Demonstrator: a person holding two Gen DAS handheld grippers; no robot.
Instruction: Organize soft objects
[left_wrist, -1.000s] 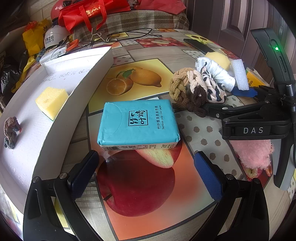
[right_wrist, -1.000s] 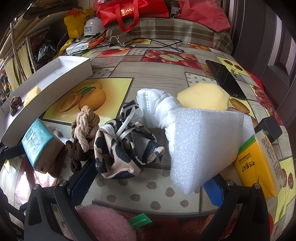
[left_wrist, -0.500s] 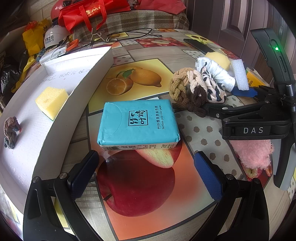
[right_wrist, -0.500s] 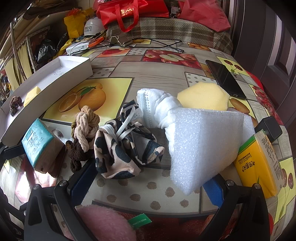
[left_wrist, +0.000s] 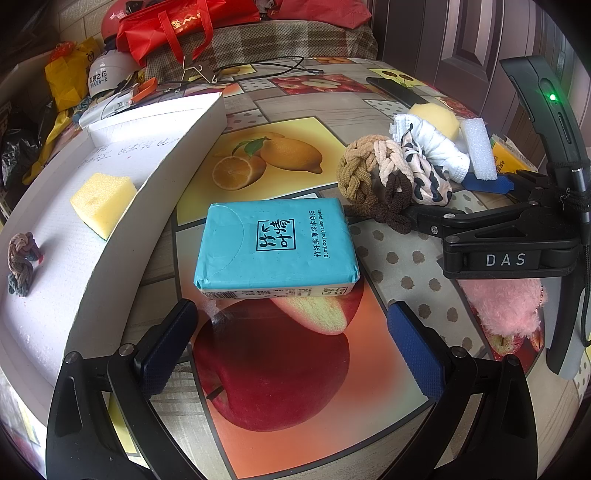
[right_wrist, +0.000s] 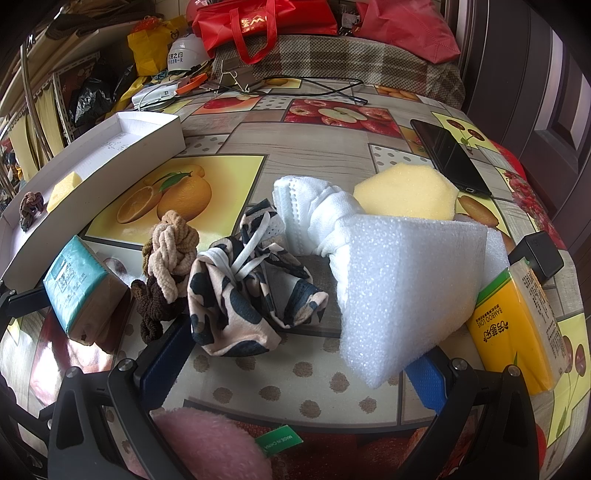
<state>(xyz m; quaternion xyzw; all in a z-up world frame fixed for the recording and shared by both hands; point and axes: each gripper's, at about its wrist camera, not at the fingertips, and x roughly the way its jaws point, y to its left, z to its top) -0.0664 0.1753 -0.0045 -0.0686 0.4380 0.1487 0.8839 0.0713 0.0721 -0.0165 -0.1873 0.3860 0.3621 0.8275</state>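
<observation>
Through my left wrist camera, my left tool (left_wrist: 291, 341) hangs with its fingers spread wide and nothing between them, low over the red apple print on the counter (left_wrist: 280, 369). Just ahead of the fingertips lies the teal tissue pack (left_wrist: 277, 251), flat, clear of both pads. To its left runs the white tray (left_wrist: 110, 229), with a yellow sponge (left_wrist: 101, 201) and a small braided tie (left_wrist: 22, 264) inside, well apart from each other. Beyond the pack to the right sits a heap: the knotted hair ties (left_wrist: 376, 181), a spotted cloth (left_wrist: 428, 177), a white mask (left_wrist: 432, 144), and a foam block (left_wrist: 479, 149). My right tool (left_wrist: 484, 184) reaches in from the right edge, and a pink plush (left_wrist: 506, 302) lies under its body.

Through my right wrist camera, my right tool (right_wrist: 291, 356) is also spread open and grips nothing. The spotted cloth (right_wrist: 251, 295) lies just ahead of the left finger, and the foam block (right_wrist: 406, 291) rests against the right finger's side; I cannot tell whether it presses on the pad. The white mask (right_wrist: 314, 210) lies behind them, touching a pale yellow sponge (right_wrist: 406, 192). The hair ties (right_wrist: 170, 258) sit left of the cloth, then the tissue pack (right_wrist: 81, 284), then the tray (right_wrist: 103, 166). A yellow carton (right_wrist: 517, 325) lies at the right, a phone (right_wrist: 447, 155) beyond it, and the plush (right_wrist: 207, 443) at the bottom edge.
</observation>
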